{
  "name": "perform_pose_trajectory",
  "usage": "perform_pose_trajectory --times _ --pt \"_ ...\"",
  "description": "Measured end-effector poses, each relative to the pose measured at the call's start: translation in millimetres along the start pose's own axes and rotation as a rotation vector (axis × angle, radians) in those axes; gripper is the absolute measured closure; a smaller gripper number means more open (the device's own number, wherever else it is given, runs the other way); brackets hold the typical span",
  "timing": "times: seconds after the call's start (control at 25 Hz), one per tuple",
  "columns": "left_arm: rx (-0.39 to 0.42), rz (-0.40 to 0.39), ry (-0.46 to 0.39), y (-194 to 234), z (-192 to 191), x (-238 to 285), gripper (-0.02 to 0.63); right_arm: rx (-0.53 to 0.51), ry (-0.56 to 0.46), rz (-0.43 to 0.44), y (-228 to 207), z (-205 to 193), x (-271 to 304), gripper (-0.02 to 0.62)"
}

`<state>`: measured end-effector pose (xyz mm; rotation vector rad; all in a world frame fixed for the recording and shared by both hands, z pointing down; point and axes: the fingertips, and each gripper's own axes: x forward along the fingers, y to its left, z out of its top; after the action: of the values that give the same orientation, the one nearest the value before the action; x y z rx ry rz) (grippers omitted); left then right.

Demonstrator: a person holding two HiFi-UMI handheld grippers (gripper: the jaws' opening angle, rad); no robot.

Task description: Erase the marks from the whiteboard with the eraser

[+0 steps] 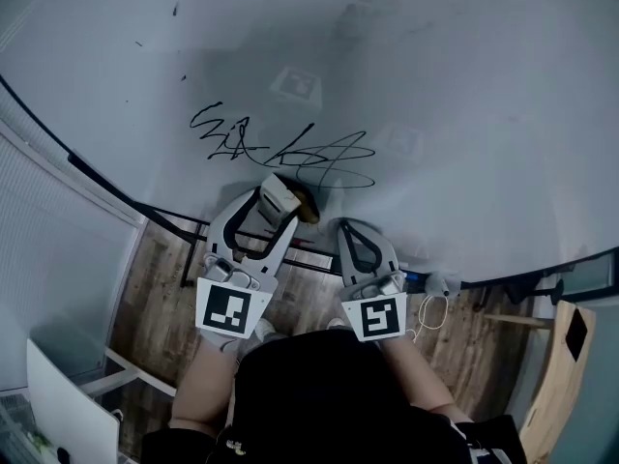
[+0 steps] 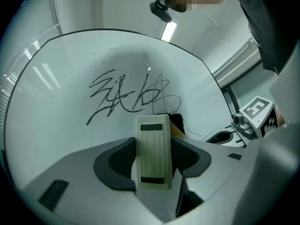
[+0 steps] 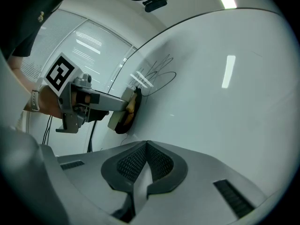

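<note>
left gripper [image 2: 152, 165] clamps eraser [image 2: 152, 151] against whiteboard [image 2: 61, 111]; marks [image 2: 126, 95] remain

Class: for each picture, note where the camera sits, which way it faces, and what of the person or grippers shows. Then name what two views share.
Head view: on the head, looking down at the whiteboard; forearms, left gripper and right gripper show.
Left gripper view: on that gripper, facing the marks along jaws shut on the eraser.
Right gripper view: looks across the whiteboard over its shut, empty jaws.
Shared: all three show the marks.
</note>
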<state>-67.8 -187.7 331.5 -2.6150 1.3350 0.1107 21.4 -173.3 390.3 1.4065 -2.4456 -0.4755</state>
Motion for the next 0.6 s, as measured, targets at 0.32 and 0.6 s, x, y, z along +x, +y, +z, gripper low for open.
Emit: perform_pose_trajectory --times 0.32,0.6 --pt "-0.018 0.067 -0.026 61 2 -21 0.357 -0.01 -0.048 0.011 23 24 24 0.568" --pt "-0.016 0.125 -0.035 112 -3 -40 0.357 -0.026 -0.07 0.022 37 41 39 0.568"
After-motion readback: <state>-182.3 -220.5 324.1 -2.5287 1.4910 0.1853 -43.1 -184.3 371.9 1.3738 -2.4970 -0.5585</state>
